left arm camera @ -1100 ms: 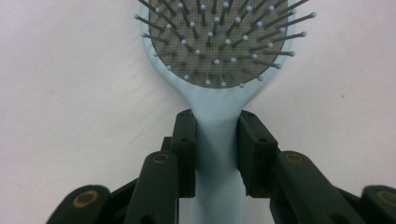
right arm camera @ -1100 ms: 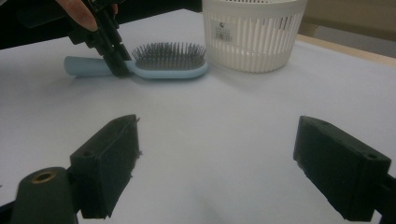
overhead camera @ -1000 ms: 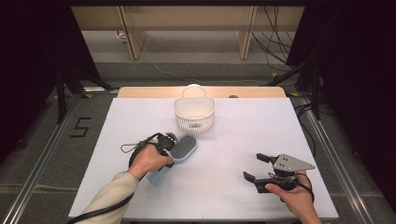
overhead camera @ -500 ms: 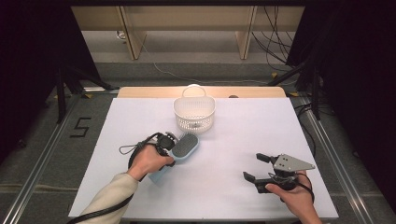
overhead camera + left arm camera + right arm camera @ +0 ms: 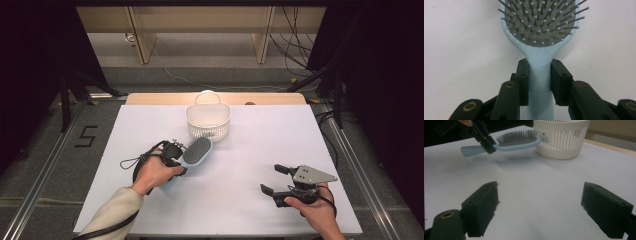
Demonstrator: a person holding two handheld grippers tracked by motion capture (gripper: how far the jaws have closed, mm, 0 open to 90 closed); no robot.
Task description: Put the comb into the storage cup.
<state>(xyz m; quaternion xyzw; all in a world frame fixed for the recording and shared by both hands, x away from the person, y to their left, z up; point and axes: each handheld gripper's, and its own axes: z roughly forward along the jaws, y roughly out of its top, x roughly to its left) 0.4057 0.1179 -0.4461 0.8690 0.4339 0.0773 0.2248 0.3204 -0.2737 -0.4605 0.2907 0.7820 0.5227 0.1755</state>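
Note:
A light blue hairbrush with a grey bristle pad is held above the white table, bristles up. My left gripper is shut on its handle; the two black pads press the narrow neck just below the head. From the right gripper view the hairbrush hovers level, its head close to the white slatted basket. The basket stands at the far middle of the table. My right gripper rests low at the near right, jaws wide apart with nothing between them.
The white table top spreads between the two hands. A wooden strip runs along the far edge. Dark stands and cables lie on the floor beyond, and metal rails flank the table.
The left hand has carried the hairbrush a little farther toward the basket and lifted it. The right gripper has stayed put.

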